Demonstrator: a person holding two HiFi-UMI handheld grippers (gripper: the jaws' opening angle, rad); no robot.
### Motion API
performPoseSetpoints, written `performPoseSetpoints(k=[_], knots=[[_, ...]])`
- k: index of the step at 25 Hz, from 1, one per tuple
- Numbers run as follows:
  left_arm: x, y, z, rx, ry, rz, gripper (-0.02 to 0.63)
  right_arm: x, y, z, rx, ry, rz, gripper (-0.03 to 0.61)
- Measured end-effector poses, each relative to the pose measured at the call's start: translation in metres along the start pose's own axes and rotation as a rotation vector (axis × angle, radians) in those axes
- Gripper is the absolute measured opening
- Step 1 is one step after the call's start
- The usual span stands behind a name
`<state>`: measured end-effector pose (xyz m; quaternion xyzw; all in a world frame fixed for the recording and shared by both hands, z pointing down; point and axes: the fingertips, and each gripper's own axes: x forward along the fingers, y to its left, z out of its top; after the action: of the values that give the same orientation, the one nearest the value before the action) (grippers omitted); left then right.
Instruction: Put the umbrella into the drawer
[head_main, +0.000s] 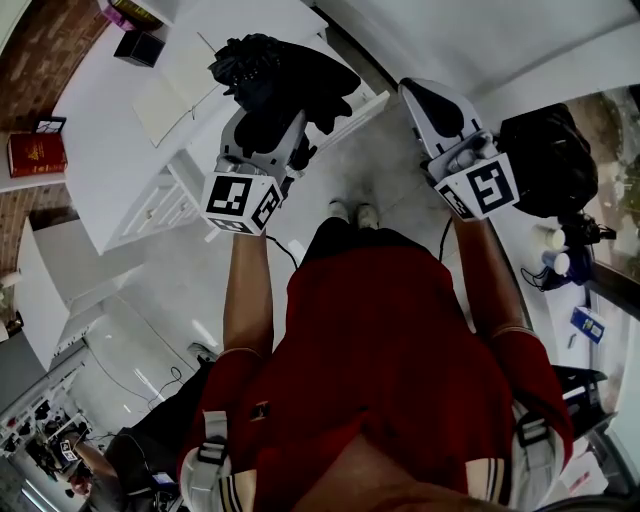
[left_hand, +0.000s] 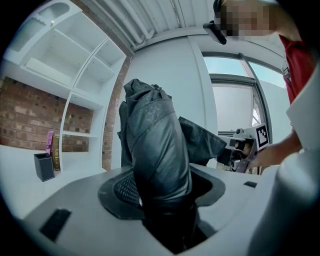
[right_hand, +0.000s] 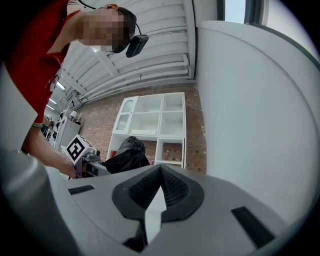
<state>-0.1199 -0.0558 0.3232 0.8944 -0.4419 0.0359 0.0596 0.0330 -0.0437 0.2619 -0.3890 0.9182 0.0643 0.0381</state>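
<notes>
- Left gripper view: my left gripper (left_hand: 161, 192) pinches the folded black fabric umbrella (left_hand: 155, 145) between its jaws, and the bundle stands up out of them.
- Head view: the umbrella is held above the edge of the white table (head_main: 110, 140).
- My right gripper (right_hand: 159, 189) is pressed together, empty, apart from the umbrella.

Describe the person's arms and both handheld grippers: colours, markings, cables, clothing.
Both the left gripper and the right gripper have pale grey shells with black ribbed pads inset at the jaws. Each carries a white cube printed with black square markers: left cube, right cube. A thin black cable trails from the left one. The person wears a red short-sleeved shirt, leaving the forearms bare.
</notes>
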Motion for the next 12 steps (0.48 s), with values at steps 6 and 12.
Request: performPoseSetpoints(k=[6, 12], knots=[[0.023, 0.032, -0.012, 0.011, 0.015, -0.057, 0.252, 0.036, -0.003, -0.006, 0.010, 0.009, -0.064, -0.002], [0.043, 0.054, -0.034, 0.025, 0.056, -0.109, 0.252, 0.059, -0.005, -0.016, -0.002, 0.026, -0.104, -0.002]])
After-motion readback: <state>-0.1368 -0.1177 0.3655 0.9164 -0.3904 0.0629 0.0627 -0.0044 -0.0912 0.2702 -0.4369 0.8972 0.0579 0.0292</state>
